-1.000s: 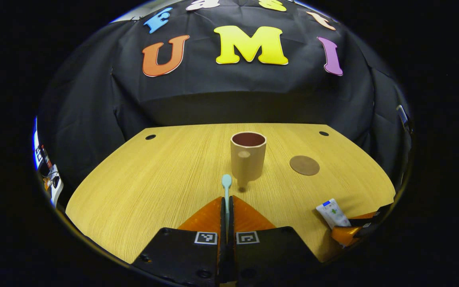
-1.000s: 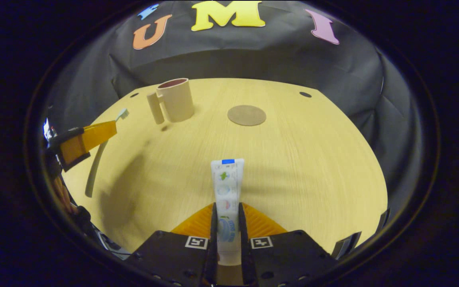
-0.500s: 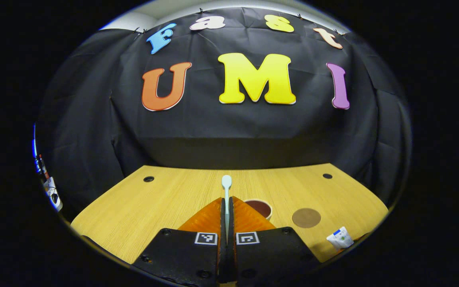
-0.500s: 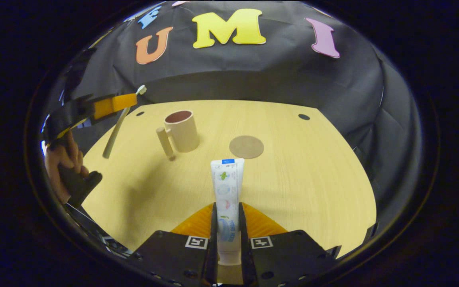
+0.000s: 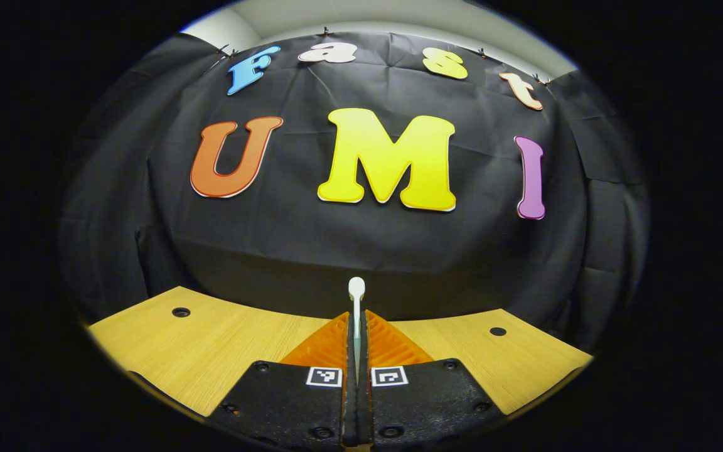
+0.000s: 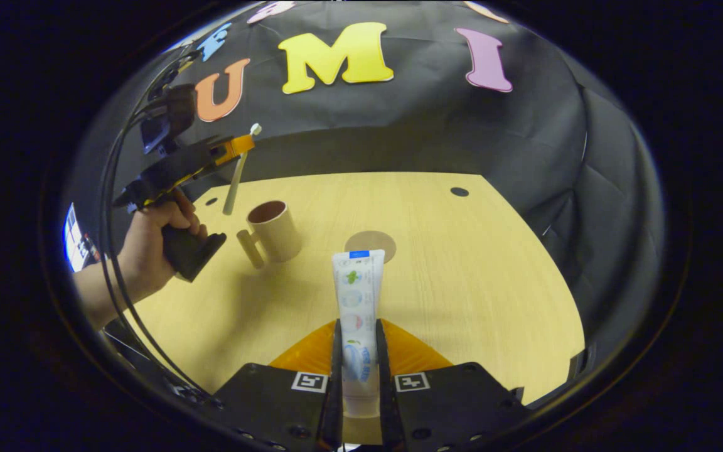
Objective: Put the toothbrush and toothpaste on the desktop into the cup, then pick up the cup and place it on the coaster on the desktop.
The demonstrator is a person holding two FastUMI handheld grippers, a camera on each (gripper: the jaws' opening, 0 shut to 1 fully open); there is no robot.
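Right now, nearest my right gripper view, my right gripper [image 6: 358,351] is clamped with both fingers on the white printed toothpaste tube [image 6: 358,301], which stands up between them exactly as it did a second ago. Beyond it lies the pale wooden desktop [image 6: 474,282], then the round brown coaster [image 6: 370,242], flat and bare, and just left of it the beige cylindrical cup with a peg handle [image 6: 272,231], upright and empty-looking. Further left, a hand [image 6: 154,242] grips my left gripper [image 6: 236,145], which has risen off the desktop since the earlier frame and now hangs above and behind the cup, tilted. It pinches the slim pale toothbrush [image 6: 236,172], whose handle slants down towards the cup's rim without touching it.

In the left gripper view, my left gripper [image 5: 356,339] is squeezed tight on the toothbrush [image 5: 356,295], the head poking up past the fingertips. A second ago cup and coaster sat ahead here; now I see the desktop's far edge [image 5: 223,339] and the booth wall.
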